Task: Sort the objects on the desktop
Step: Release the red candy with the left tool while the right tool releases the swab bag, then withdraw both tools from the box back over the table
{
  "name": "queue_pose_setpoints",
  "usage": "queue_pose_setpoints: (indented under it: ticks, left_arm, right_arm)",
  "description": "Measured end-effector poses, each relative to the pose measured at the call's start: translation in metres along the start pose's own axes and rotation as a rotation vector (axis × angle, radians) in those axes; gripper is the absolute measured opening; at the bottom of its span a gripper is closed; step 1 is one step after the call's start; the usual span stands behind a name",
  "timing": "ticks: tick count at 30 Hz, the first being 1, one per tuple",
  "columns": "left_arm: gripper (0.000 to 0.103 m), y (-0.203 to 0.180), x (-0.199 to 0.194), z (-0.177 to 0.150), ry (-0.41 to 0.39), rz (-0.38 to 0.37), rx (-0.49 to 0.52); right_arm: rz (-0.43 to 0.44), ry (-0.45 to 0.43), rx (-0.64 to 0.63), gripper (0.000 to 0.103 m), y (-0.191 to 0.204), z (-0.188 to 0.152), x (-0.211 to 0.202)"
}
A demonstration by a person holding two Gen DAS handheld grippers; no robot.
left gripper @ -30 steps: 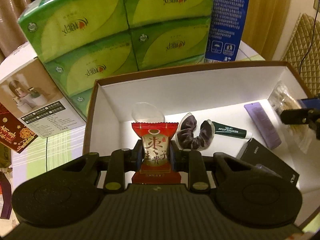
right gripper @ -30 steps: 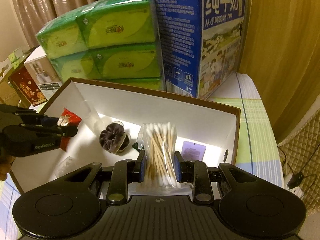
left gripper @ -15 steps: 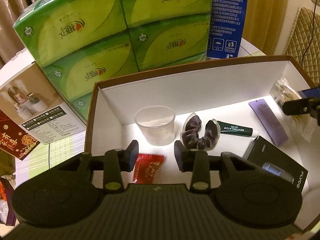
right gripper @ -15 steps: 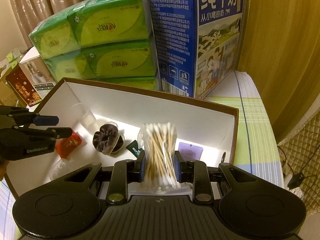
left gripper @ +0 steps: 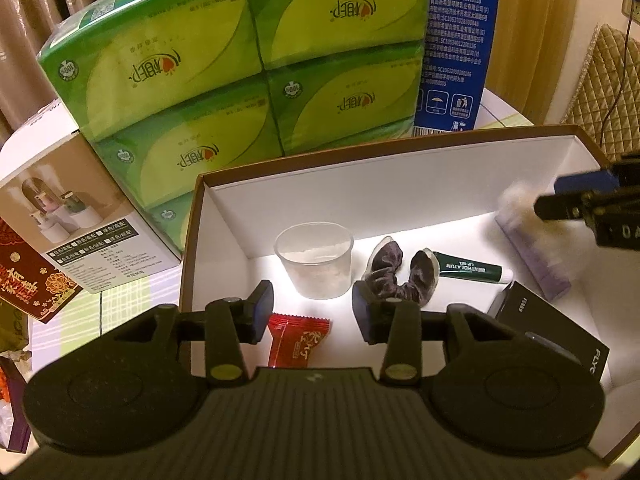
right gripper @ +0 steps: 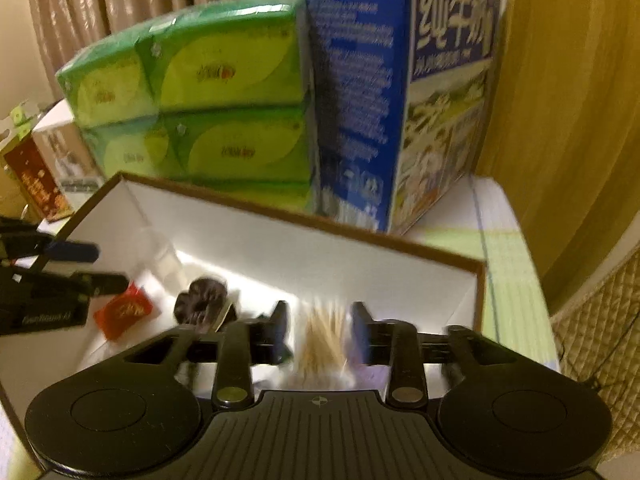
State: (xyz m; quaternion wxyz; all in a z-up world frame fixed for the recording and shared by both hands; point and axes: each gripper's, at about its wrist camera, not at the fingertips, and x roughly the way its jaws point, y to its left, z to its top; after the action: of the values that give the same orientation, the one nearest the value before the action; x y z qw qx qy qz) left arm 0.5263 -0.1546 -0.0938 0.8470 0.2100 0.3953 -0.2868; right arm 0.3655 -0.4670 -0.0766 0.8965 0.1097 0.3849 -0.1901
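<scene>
Where legible, tube (left gripper: pixel 472 269) reads MENTHOLATUM

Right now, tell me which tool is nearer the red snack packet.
Left. The left tool hangs directly over the red snack packet, jaws open with the packet lying below them. The right tool is further along the box, over the cotton swabs.

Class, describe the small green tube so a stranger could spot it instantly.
Find the brown-edged white cardboard box before the stacked green tissue packs. On its floor, the small dark green tube lies flat right of the dark velvet scrunchie. Only it has white lettering and a white cap.
</scene>
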Motion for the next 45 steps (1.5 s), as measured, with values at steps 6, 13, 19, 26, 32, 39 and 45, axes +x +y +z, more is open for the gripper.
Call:
queue_pose_setpoints:
  ticks: [6,13,19,26,32,39,45]
  left_arm:
    - [0.050,0.001,-0.008,-0.002,-0.009,-0.011,-0.005]
    - [0.070,0.002,-0.025,-0.003,-0.021,-0.025,-0.034]
    - [0.074,-0.003,-0.044,-0.008,-0.030,-0.039,-0.036]
    - [0.079,-0.007,-0.070,-0.016,-0.043,-0.059,-0.055]
    - [0.081,-0.009,-0.097,-0.027,-0.071,-0.047,-0.072]
    - [0.083,-0.013,-0.127,-0.045,-0.071,-0.027,-0.076]
    - [0.085,-0.014,-0.154,-0.060,-0.088,-0.015,-0.096]
  right_arm:
    - [0.025,-0.035,0.008,0.074,-0.003,-0.002,-0.017]
    - [0.065,-0.030,0.005,0.097,0.000,-0.019,-0.041]
    - [0.073,-0.026,0.025,0.101,0.003,-0.029,-0.061]
    - [0.062,-0.016,0.055,0.101,0.005,-0.038,-0.086]
    - [0.051,-0.019,0.054,0.101,0.012,-0.045,-0.109]
    - [0.052,-0.033,0.052,0.101,0.025,-0.057,-0.137]
    - [0.042,-0.041,0.054,0.101,0.034,-0.069,-0.160]
